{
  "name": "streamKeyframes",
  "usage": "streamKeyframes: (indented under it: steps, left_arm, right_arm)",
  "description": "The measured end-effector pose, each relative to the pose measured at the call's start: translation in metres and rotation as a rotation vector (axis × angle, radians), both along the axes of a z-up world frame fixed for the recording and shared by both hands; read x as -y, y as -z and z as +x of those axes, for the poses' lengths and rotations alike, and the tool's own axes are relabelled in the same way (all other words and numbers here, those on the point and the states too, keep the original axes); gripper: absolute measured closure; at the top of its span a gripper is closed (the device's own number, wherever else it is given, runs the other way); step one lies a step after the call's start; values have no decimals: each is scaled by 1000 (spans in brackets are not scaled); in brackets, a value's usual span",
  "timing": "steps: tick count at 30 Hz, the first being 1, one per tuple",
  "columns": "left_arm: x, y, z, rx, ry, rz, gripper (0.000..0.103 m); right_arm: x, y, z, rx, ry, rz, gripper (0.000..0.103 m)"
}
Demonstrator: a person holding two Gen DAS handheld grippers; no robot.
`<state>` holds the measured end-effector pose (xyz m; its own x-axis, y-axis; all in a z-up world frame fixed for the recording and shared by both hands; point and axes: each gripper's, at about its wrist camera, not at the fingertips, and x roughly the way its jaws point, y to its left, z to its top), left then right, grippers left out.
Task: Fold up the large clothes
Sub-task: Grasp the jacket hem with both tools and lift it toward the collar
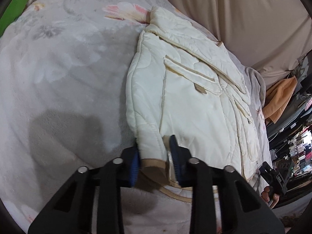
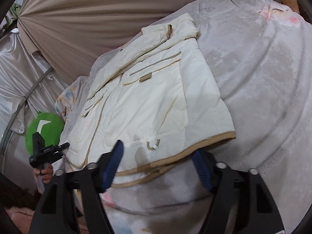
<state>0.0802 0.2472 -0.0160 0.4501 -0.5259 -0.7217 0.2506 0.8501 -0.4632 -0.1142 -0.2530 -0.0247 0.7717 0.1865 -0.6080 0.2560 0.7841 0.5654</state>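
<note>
Cream quilted jacket (image 1: 195,97) lies flat on the grey blanket (image 1: 68,78). The left gripper (image 1: 155,163) pinches its tan sleeve cuff (image 1: 153,164); the right gripper (image 2: 158,167) stands half-wide around the hem (image 2: 175,159), not pressing it.

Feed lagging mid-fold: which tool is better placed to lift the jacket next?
Left tool, probably: its pads already flank the sleeve cuff. The right tool only straddles the jacket hem, wide open.

The jacket (image 1: 195,101) was quilted cream cloth, faintly sheeny, tan-trimmed – the blanket (image 1: 68,78) plush, matt fleece; the curtain (image 2: 78,19) smooth, and the pads (image 1: 174,156) ribbed blue rubber on matt black plastic
</note>
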Motion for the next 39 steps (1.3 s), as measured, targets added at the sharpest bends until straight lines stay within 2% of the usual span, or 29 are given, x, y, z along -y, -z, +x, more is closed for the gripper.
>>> streamKeyframes:
  steps: [2,4,9,11,14,18,20,22,24,27,32,35,39]
  left_arm:
    - [-1,-6,-3,32,-2,5,88]
    - [-3,-15,-8,68,-7,-15,92]
    - [-17,-43,-32,166,-25,-89,96]
    - [-25,-59,-47,221,-25,-136,97]
    - [-42,-89,-79,350,-10,-243,97]
    - [-63,-126,-113,518,12,-357,96]
    - [-65,-139,-118,564,10,-374,96]
    - [-57,-147,-111,585,11,-345,96]
    - [-44,-151,-82,532,4,-305,96]
    - [-26,-153,-26,444,5,-256,95]
    - [29,-149,71,370,-39,-62,95]
    - [65,-129,133,320,-55,67,93]
    - [90,-84,201,181,-55,143,92]
  right_arm:
    - [-3,1,5,-27,20,-29,89]
    - [-4,0,2,-18,40,-52,99]
    - [-18,-38,-30,140,48,-174,100]
    - [-24,-57,-47,246,24,-195,101]
    - [-35,-87,-82,425,-12,-269,101]
    - [-41,-123,-119,592,-38,-315,101]
    - [-42,-139,-129,672,-52,-312,101]
    - [-42,-151,-123,713,-51,-312,101]
    - [-32,-156,-100,693,-34,-305,101]
    - [-6,-158,-46,607,0,-280,101]
    - [38,-162,48,468,44,-245,101]
    - [63,-151,101,369,56,-227,101]
    - [96,-107,170,204,61,-192,101]
